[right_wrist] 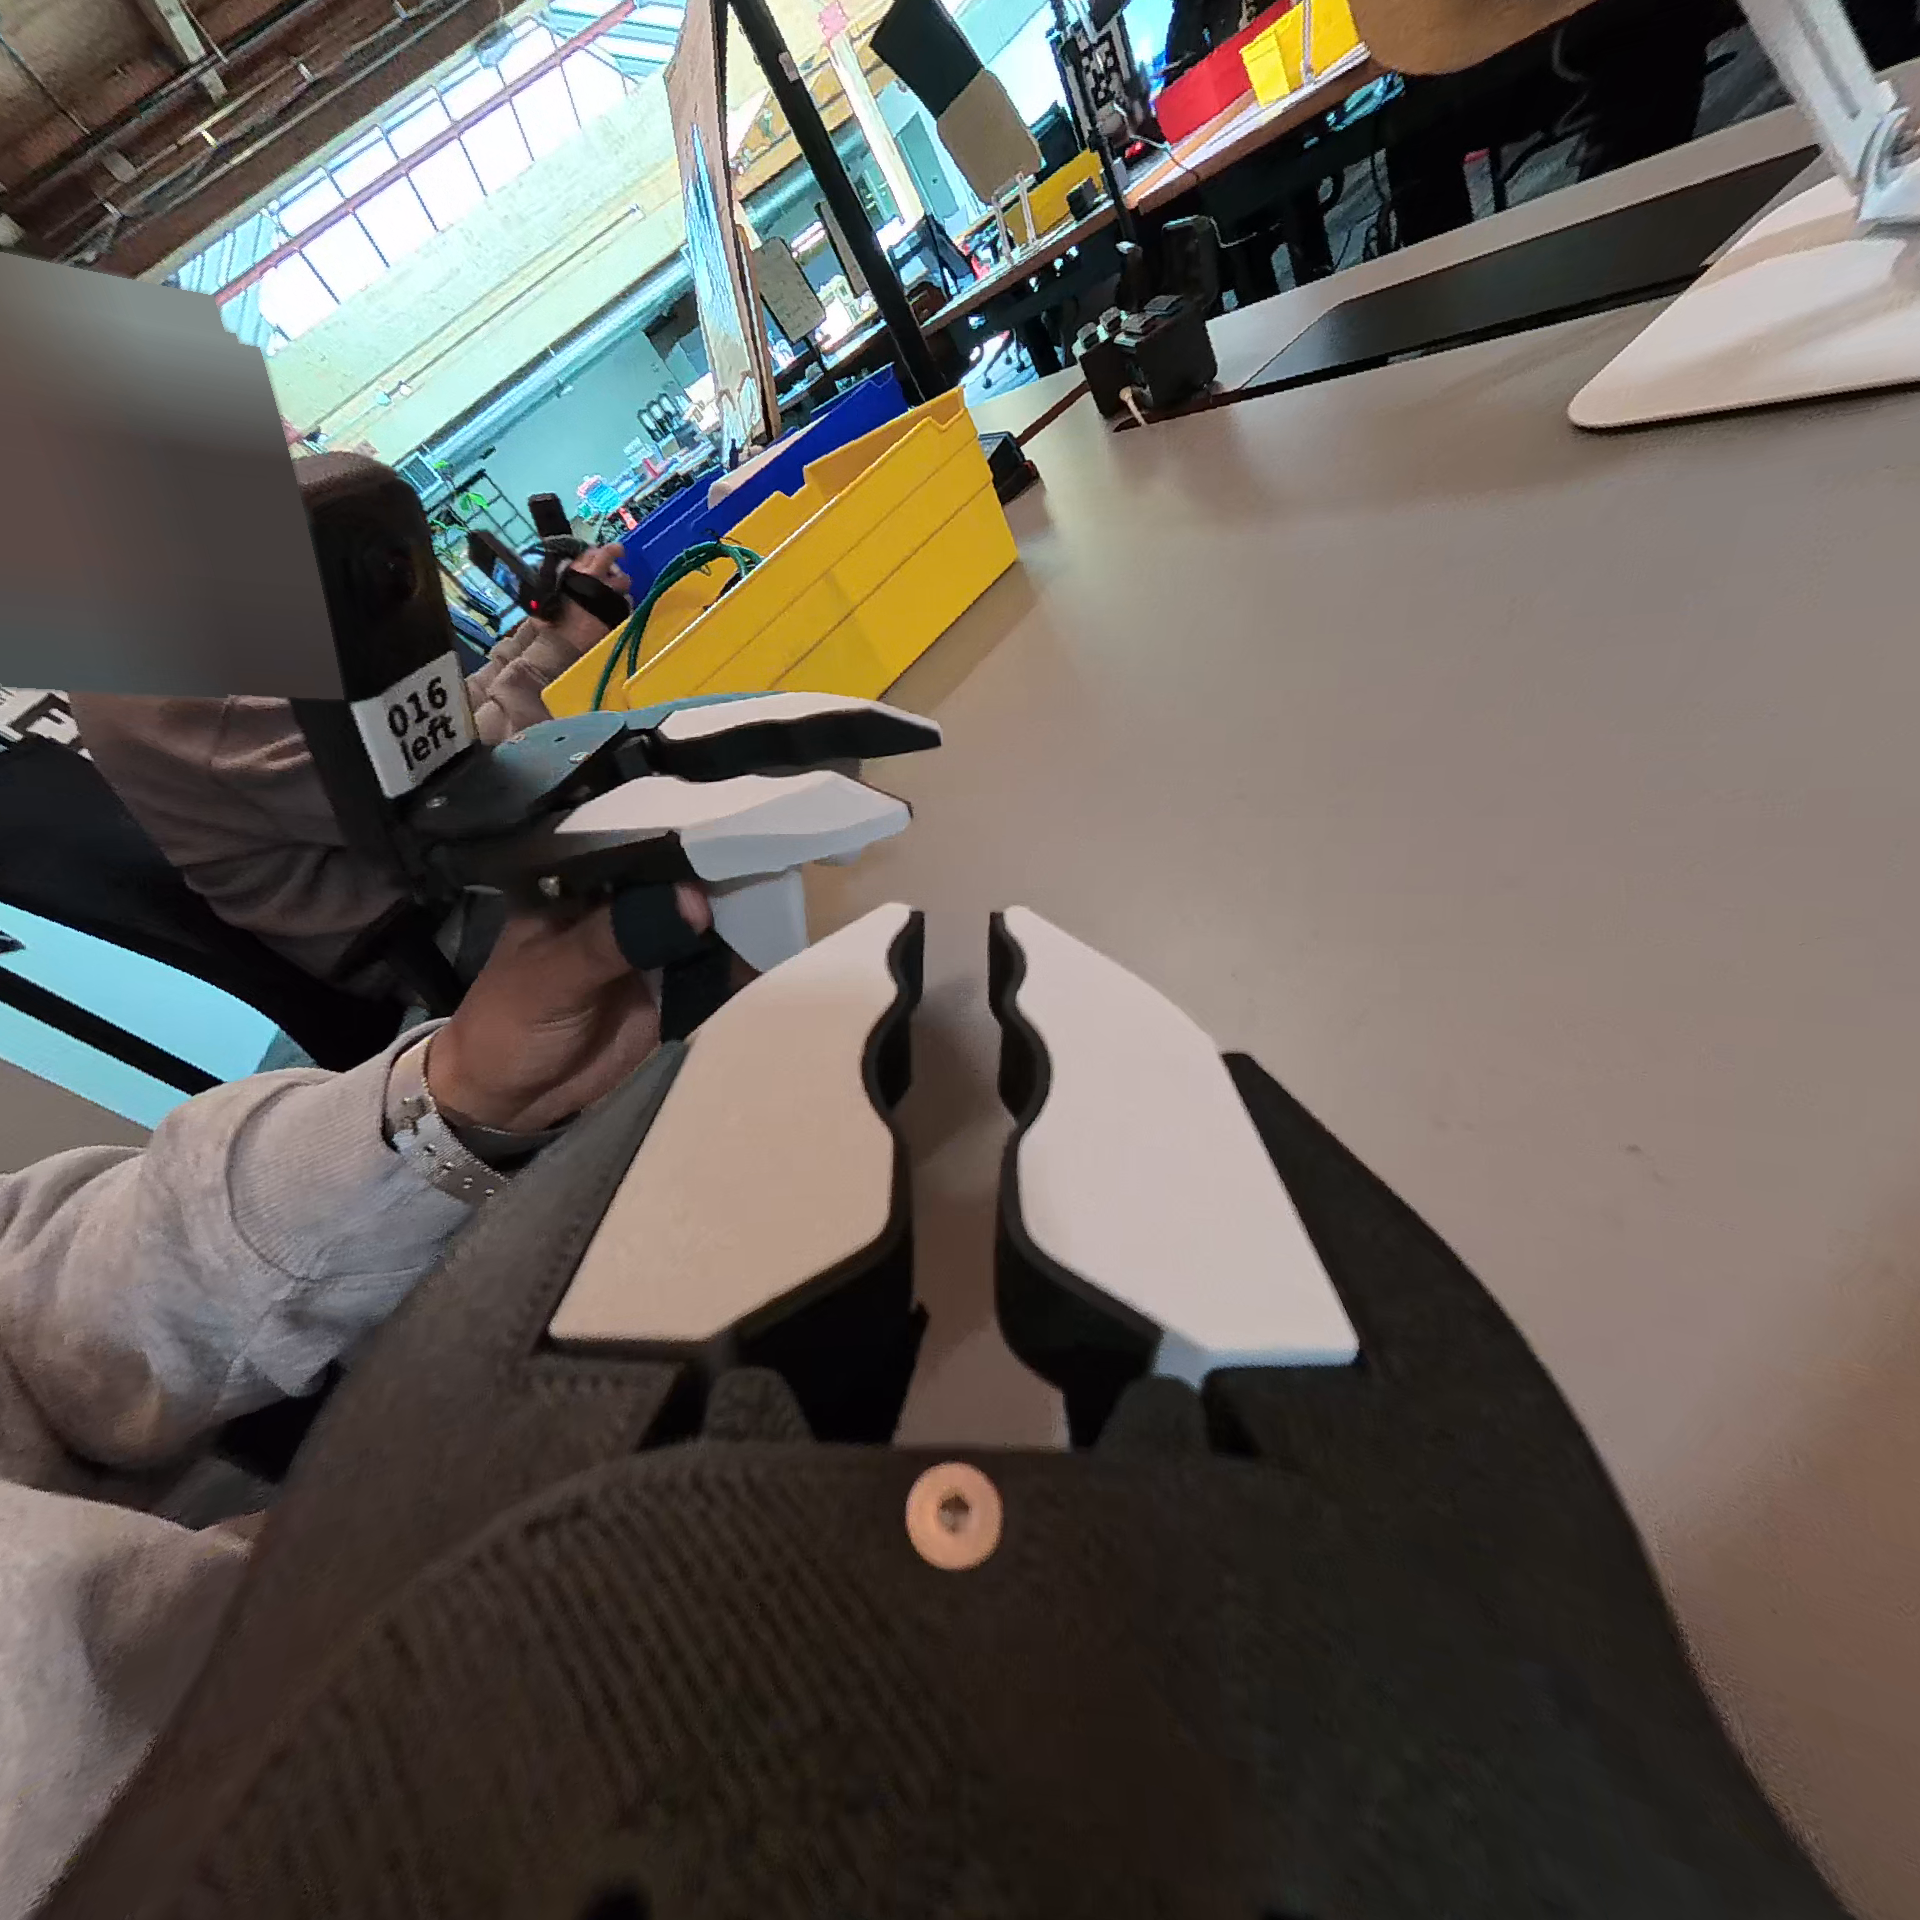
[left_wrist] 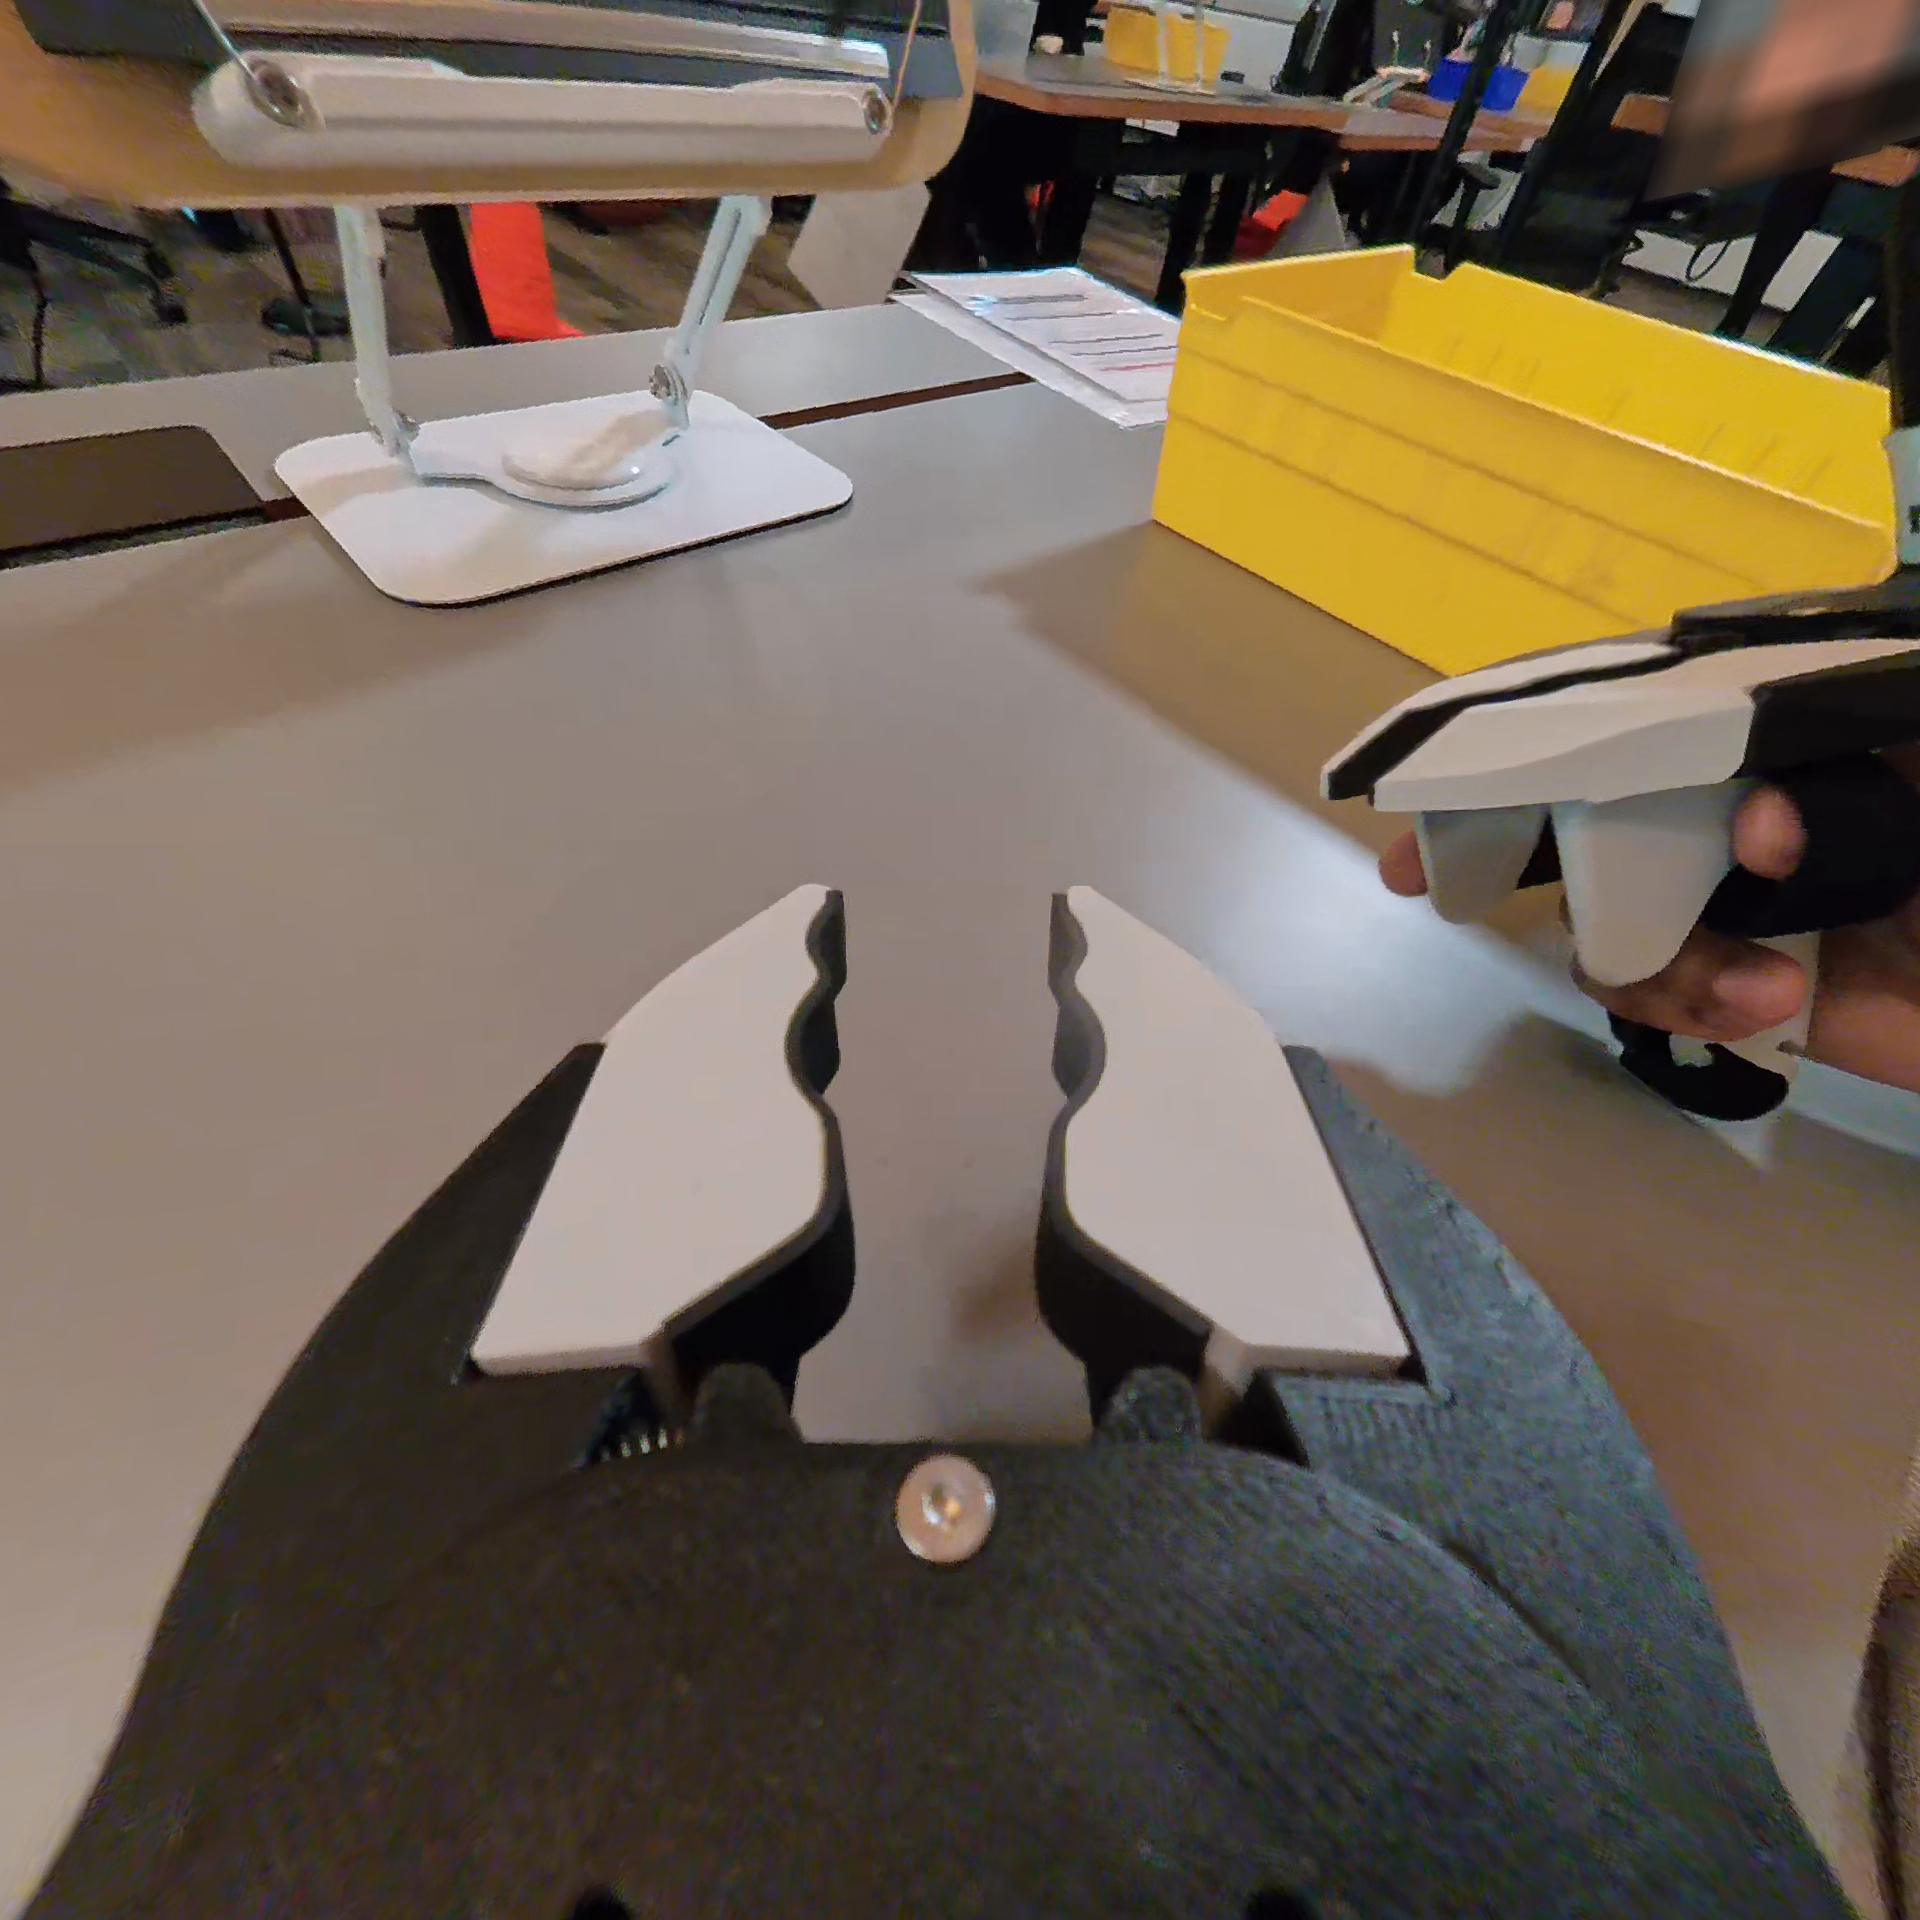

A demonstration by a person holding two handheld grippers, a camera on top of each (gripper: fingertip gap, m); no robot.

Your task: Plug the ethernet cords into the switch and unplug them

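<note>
Green cords (right_wrist: 675,613) in yellow bin (right_wrist: 894,582), right view only

Left wrist view: camera mounted just behind the left gripper (left_wrist: 945,904), low over the grey table (left_wrist: 623,790), facing along the fingers toward the far edge, where a white stand base (left_wrist: 561,499) sits left and a yellow bin (left_wrist: 1507,488) right; the right gripper (left_wrist: 1351,774) enters at the right edge of the frame. Right wrist view: camera close behind the right gripper (right_wrist: 956,920), held low and tilted, facing across the table (right_wrist: 1403,779) toward the left gripper (right_wrist: 914,774) and a second yellow bin (right_wrist: 831,613) near the table's edge. Shared: the table surface, each view's opposite gripper, and the white stand base (right_wrist: 1766,332).
</note>
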